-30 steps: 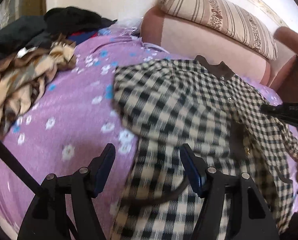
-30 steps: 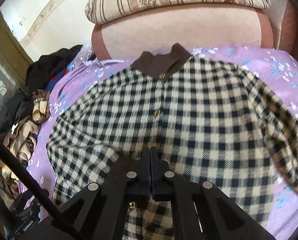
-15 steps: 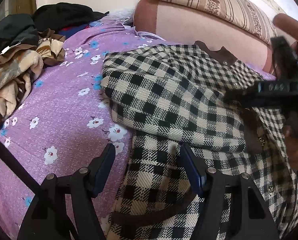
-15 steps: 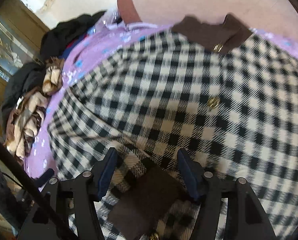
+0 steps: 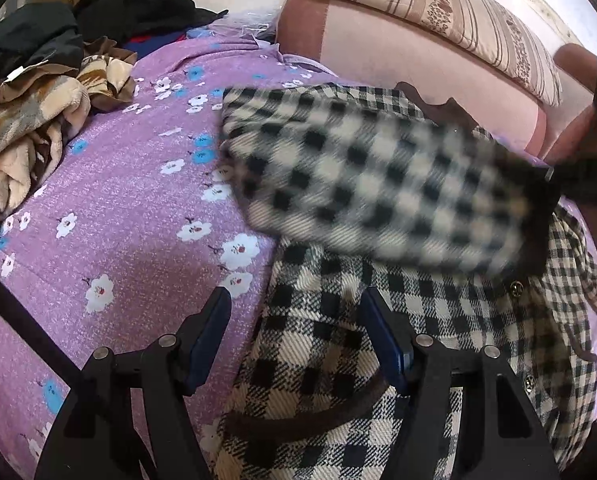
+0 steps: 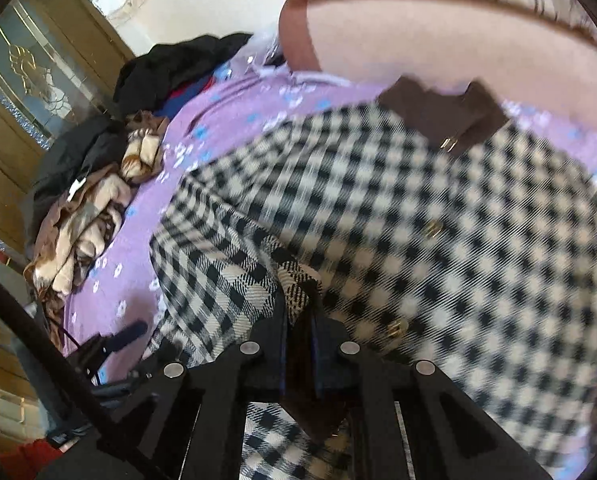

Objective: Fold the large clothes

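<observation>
- A checked black-and-cream coat (image 6: 438,216) lies spread on a purple flowered bedspread (image 5: 130,208), buttons up, its brown collar (image 6: 442,120) at the far end, near a pink cushion (image 5: 418,60).
- My left claw (image 5: 294,332) hangs over the coat's left edge with its jaws apart. The near part of the coat and its dark trim lie between and under the blue pads (image 5: 208,336), which do not press on the cloth.
- My right claw (image 6: 300,320) is closing, and a fold of checked cloth with a brown lining sits pinched between its two narrow-set jaws.
- In the left view, the sleeve (image 5: 378,188) stretches across the coat's chest, from the left shoulder towards the right, where my right claw's dark tip meets its brown cuff end. The sleeve is blurred.
- In the same view, part of my right hand (image 5: 574,120) shows at the right edge, behind that claw.
- A striped pillow (image 5: 450,16) rests on top of the pink cushion, at the far side of the bed.
- On the far left of the bed lies a heap of other clothes (image 5: 38,120): brown and cream fabric nearer, black garments beyond it.
- In the right view, a wooden cabinet (image 6: 30,92) with gold ornament stands left of the bed.
</observation>
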